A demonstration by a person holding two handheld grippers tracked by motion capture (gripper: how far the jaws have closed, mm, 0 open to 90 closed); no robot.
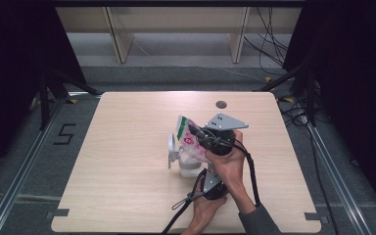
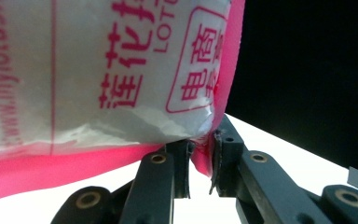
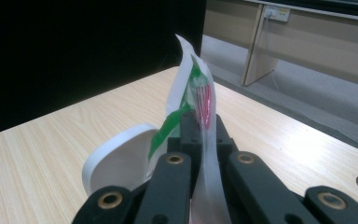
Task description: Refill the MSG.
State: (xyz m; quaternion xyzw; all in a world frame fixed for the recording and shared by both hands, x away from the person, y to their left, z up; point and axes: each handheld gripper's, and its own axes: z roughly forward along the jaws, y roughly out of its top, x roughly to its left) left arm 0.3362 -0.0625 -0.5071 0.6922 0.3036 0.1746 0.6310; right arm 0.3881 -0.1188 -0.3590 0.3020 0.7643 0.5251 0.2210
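A white jug point(image 1: 182, 156) with a flat handle stands near the middle of the table point(image 1: 127, 186). Directly above its mouth hangs a white plastic pouch point(image 1: 190, 139) with pink and green print, held tilted, its green-edged top corner pointing away from the person.

The left gripper point(image 1: 209, 182) sits below the pouch on the near side, grasped by the left hand point(image 1: 204, 208). In the left gripper view its jaws are nearly closed on the pink bottom seam of the pouch point(image 2: 98, 70); the seam edge runs between the pads.

The right gripper point(image 1: 206, 138), held by the right hand point(image 1: 231, 164), meets the pouch from the right, its grey plate on top. In the right gripper view its jaws are pressed together on the thin upper edge of the pouch point(image 3: 191, 93), which rises upright from between them, with the white jug point(image 3: 121, 163) just behind and to the left on the table point(image 3: 37, 177).
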